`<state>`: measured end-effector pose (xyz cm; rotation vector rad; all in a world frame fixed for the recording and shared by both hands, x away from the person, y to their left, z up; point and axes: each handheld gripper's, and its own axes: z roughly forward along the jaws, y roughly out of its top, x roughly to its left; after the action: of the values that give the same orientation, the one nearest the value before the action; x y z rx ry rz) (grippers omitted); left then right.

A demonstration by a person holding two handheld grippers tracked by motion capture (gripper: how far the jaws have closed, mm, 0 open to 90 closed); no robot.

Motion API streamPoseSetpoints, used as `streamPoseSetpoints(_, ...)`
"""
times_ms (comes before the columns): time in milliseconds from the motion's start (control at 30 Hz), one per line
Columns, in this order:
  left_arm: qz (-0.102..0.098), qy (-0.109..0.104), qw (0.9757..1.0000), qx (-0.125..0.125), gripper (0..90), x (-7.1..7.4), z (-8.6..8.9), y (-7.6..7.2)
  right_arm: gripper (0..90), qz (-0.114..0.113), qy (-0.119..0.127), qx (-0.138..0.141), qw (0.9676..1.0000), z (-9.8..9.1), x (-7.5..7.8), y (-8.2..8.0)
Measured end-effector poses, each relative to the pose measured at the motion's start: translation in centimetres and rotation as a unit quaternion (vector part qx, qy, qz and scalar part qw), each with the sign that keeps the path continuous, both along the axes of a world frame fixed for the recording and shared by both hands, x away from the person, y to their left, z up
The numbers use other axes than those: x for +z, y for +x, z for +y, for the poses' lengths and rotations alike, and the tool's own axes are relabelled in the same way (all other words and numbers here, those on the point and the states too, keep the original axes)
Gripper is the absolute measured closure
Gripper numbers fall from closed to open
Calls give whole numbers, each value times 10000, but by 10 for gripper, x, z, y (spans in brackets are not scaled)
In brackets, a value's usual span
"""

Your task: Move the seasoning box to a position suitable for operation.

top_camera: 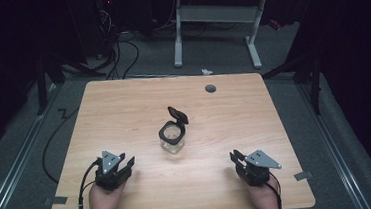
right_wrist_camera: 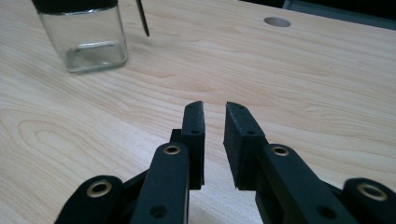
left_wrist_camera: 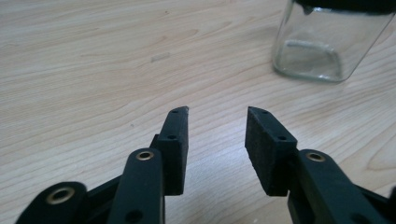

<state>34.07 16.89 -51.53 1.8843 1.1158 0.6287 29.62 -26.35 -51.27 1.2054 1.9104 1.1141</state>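
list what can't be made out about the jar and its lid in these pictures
- Square clear glass jar with a black collar: in the left gripper view its top is cut off by the upper edge; in the right gripper view likewise.
- Black flip lid: in the right gripper view a thin edge shows, the rest cut off; its hinge is too small in the high view.
- Whether the jar holds anything: looks empty, but small in the high view.

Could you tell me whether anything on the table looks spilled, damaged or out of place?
Nothing stands out. The glass jar stands upright and looks empty, with its hinged black lid flipped open. Both the left gripper and the right gripper are open, apart from it.
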Motion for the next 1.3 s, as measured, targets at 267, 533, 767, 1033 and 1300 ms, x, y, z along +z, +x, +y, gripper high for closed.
streamPoseSetpoints(267,52,4,10000,-29,550,-6,-3,2,777,13,-16,62,10000,1,-2,1)
streamPoseSetpoints(533,52,-36,10000,5,540,-6,-1,2,773,29,-45,79,10000,2,-3,1)
streamPoseSetpoints(767,-25,-62,9999,81,570,-4,-1,0,792,39,-49,116,9999,4,-4,0)
streamPoseSetpoints(1033,-4,-137,9998,109,563,-6,3,2,801,90,-47,95,9999,6,-6,2)
streamPoseSetpoints(1300,-120,-59,9999,98,566,-3,3,-1,805,71,-98,147,9998,14,-5,3)
